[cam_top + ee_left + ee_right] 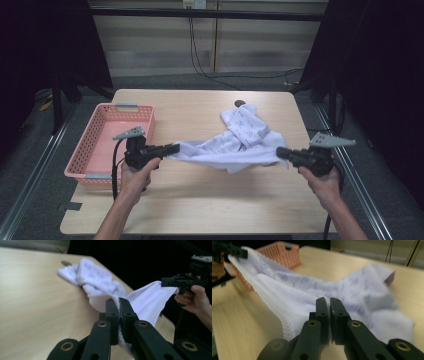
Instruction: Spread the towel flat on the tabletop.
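A white cloth (235,142) with a faint blue print hangs stretched between both grippers above the wooden table (200,200); its far part still lies bunched on the tabletop. My left gripper (176,148) pinches the cloth's left edge, and the left gripper view shows its jaws closed on a fold of the cloth (100,280). My right gripper (280,152) holds the right edge, its jaws pressed together on the hem of the cloth (294,302). The other hand's gripper (172,282) grips the far corner in the left gripper view.
A pink plastic basket (95,145) stands at the table's left edge, close behind my left hand; it appears as the basket (284,253) in the right gripper view. A small dark spot (240,103) lies on the table beyond the cloth. Black cables hang at the back wall.
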`<state>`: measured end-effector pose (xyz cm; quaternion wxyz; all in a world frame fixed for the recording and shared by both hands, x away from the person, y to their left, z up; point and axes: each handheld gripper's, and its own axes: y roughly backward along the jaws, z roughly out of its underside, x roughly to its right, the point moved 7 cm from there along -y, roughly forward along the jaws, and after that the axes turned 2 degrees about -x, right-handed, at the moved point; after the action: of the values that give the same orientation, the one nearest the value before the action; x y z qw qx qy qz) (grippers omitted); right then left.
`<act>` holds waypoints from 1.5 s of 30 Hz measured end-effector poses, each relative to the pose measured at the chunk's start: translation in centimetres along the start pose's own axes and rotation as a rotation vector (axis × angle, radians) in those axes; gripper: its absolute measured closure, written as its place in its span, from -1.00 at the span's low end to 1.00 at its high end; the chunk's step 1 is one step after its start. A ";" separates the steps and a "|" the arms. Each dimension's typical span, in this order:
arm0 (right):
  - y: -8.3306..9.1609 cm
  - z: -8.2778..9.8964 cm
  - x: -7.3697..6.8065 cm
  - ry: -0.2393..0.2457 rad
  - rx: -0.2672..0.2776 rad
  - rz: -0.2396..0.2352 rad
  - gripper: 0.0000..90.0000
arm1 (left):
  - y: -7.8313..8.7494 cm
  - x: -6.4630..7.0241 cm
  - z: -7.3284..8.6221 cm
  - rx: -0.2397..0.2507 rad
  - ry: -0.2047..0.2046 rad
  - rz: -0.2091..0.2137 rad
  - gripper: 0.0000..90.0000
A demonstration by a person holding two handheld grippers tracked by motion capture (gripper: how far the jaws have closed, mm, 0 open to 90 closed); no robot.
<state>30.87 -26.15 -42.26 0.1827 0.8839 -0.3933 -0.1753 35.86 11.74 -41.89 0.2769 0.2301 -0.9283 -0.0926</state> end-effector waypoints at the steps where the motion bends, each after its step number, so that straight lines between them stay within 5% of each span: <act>1: 0.2 -1.6 0.5 -0.006 0.025 0.004 0.91 | 0.0 0.0 -0.6 0.008 -0.005 -0.009 0.95; 16: 2.2 -18.1 5.7 -0.026 0.252 0.200 0.93 | 0.9 2.8 -15.9 0.193 -0.149 -0.120 0.95; 20: 4.1 -22.4 5.5 -0.010 0.325 0.223 0.94 | 2.4 5.0 -19.5 0.255 -0.231 -0.150 0.95; 22: 5.3 -23.8 4.5 0.015 0.359 0.215 0.94 | 3.3 6.2 -20.0 0.278 -0.247 -0.139 0.95; 24: 5.8 -23.5 3.6 0.045 0.353 0.211 0.94 | 3.8 6.7 -19.0 0.257 -0.258 -0.148 0.95; 27: 5.7 -20.5 2.8 0.047 0.315 0.178 0.94 | 3.7 6.7 -14.8 0.186 -0.243 -0.125 0.95; 37: 3.7 -1.9 -1.4 0.000 0.074 0.055 0.94 | 3.2 5.4 2.7 -0.013 -0.100 -0.052 0.93; 45: 3.8 9.8 -4.5 -0.067 -0.097 0.000 0.89 | 2.9 6.9 12.0 -0.185 -0.076 0.006 0.74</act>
<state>21.18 -26.95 -48.30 0.2121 0.8676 -0.3902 -0.2236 22.99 11.53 -47.70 0.2618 0.1973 -0.9263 -0.1860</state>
